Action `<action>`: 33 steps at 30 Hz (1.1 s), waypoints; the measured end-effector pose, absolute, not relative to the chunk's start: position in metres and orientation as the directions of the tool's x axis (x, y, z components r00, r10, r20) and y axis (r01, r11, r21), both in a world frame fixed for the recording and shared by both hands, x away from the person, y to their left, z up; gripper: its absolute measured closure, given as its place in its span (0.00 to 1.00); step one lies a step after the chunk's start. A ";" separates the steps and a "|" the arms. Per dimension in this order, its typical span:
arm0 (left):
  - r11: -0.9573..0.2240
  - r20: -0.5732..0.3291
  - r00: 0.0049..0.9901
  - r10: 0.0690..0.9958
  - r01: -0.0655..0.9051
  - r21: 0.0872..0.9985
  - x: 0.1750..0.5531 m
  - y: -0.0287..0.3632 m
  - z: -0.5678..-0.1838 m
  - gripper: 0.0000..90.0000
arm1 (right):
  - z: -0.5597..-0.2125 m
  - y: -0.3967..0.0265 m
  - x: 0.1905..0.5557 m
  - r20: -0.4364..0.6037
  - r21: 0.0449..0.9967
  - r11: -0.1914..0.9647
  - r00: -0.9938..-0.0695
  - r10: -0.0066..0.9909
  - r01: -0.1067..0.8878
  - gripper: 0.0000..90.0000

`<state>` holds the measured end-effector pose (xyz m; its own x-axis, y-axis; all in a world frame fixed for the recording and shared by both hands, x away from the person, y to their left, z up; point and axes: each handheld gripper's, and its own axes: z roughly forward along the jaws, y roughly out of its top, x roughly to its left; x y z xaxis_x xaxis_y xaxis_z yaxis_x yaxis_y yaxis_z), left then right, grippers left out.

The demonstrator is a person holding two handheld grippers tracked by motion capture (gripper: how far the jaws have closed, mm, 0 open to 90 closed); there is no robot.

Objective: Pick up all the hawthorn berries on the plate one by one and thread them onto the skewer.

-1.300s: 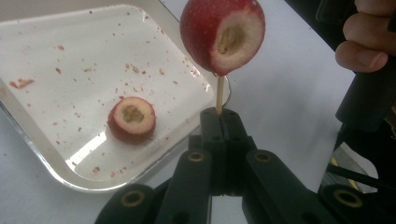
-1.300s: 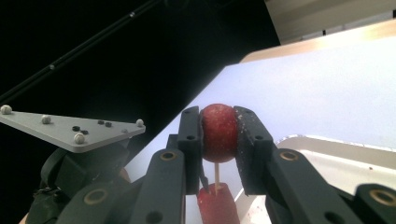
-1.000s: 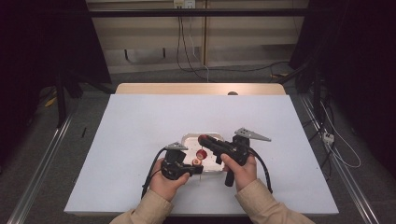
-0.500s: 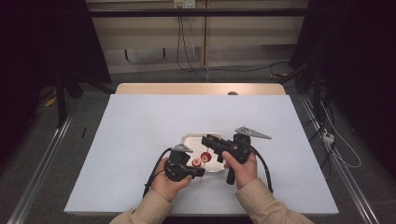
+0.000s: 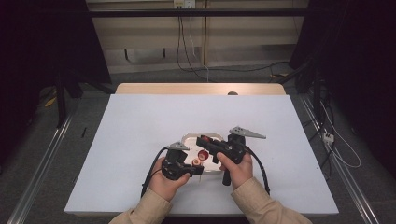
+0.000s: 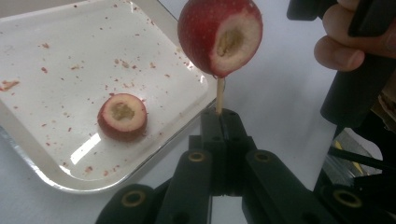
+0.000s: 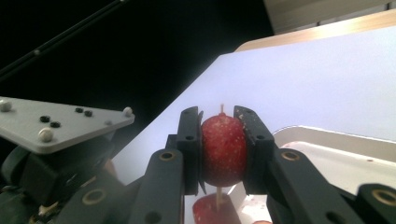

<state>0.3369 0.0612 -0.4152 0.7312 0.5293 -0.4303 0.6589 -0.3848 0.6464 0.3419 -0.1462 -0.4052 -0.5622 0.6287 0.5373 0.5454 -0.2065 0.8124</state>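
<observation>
Hawthorn berries [image 7: 223,150] are soft, so the right gripper [image 7: 223,151] hugs one gently; the left gripper [image 6: 220,116], shut tight, pinches the thin stick [image 6: 219,95]

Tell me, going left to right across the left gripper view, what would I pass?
White tray → cut fruit piece lying on the tray → red fruit on a thin stick, the stick pinched in the left gripper → the person's fingers on the other gripper.

White table cover [image 5: 140,140], wall cables [image 5: 187,42]
</observation>
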 end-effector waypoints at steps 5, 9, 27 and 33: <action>-0.387 -0.421 0.725 0.544 0.663 0.642 0.337 0.061 -0.416 1.00 | -0.407 -0.146 0.341 0.535 0.813 -0.200 -0.566 0.627 0.547 0.82; -0.387 -0.418 0.727 0.545 0.660 0.644 0.337 0.060 -0.417 1.00 | -0.406 -0.147 0.340 0.531 0.817 -0.197 -0.574 0.623 0.542 0.82; -0.377 -0.441 0.742 0.505 0.649 0.661 0.338 0.054 -0.430 0.99 | -0.399 -0.157 0.349 0.585 0.789 -0.284 -0.526 0.618 0.545 0.81; -0.362 -0.464 0.727 0.507 0.667 0.651 0.338 0.058 -0.423 1.00 | -0.398 -0.156 0.348 0.571 0.798 -0.261 -0.541 0.617 0.544 0.77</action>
<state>0.3375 0.0584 -0.4234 0.7268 0.5069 -0.4635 0.6674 -0.3618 0.6509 0.3482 -0.1562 -0.3985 -0.5413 0.6170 0.5712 0.5438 -0.2611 0.7975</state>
